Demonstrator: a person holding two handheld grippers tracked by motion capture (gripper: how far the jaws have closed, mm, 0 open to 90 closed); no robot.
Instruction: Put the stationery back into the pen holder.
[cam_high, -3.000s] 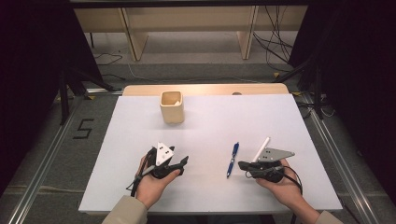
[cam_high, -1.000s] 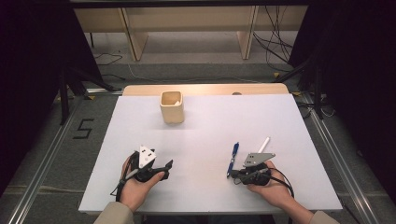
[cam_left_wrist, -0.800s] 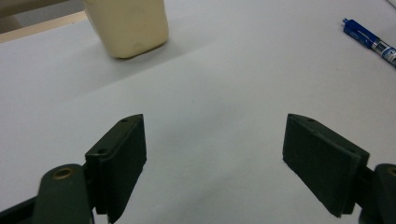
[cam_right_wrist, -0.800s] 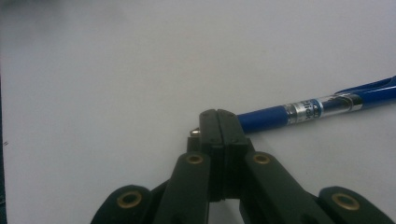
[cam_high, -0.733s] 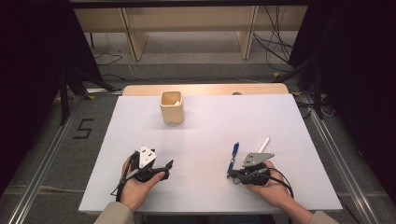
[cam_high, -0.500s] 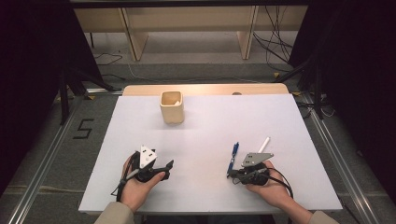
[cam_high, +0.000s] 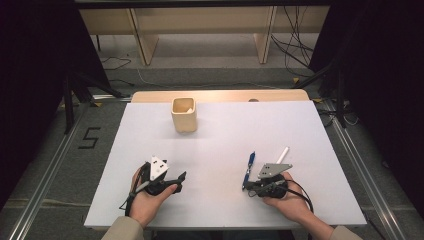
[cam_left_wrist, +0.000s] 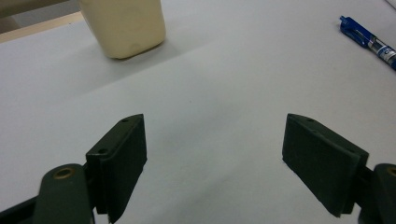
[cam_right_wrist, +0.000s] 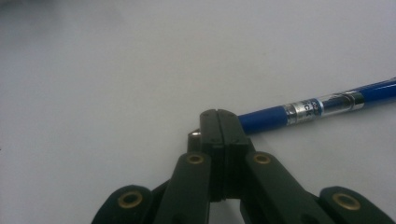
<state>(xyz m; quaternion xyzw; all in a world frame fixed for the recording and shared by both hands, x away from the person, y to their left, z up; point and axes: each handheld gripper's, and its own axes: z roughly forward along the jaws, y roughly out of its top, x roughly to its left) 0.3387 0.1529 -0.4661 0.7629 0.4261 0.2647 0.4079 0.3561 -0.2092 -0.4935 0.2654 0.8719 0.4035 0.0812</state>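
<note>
I see a wide white table (cam_high: 215, 150) with a smooth matte top and a pale wooden strip along its far edge. It stands on a grey floor (cam_high: 60, 150) marked with a black numeral five; metal rails run down both sides. Beyond it stand light wooden shelf frames (cam_high: 200, 30), with loose black cables at about one o'clock and dark curtains on either side.

From the table's middle, a cream, square-mouthed cup (cam_high: 183, 114) with rounded corners sits upright at eleven o'clock, well apart from both hands.

The left hand-held gripper (cam_high: 172, 181) rests at seven o'clock, a grey three-cornered plate on top. In the left gripper view its two flat black pads stand wide apart over bare table, with the cup ahead.

The right hand-held gripper (cam_right_wrist: 218, 122) lies at five o'clock, jaws pressed together with nothing between them. Its tips touch the tip end of a blue ballpoint pen (cam_right_wrist: 317, 106), which lies flat on the table with a clear barrel section and silver bands. A slim white stick (cam_high: 282, 154) lies just beside the pen at four o'clock.
</note>
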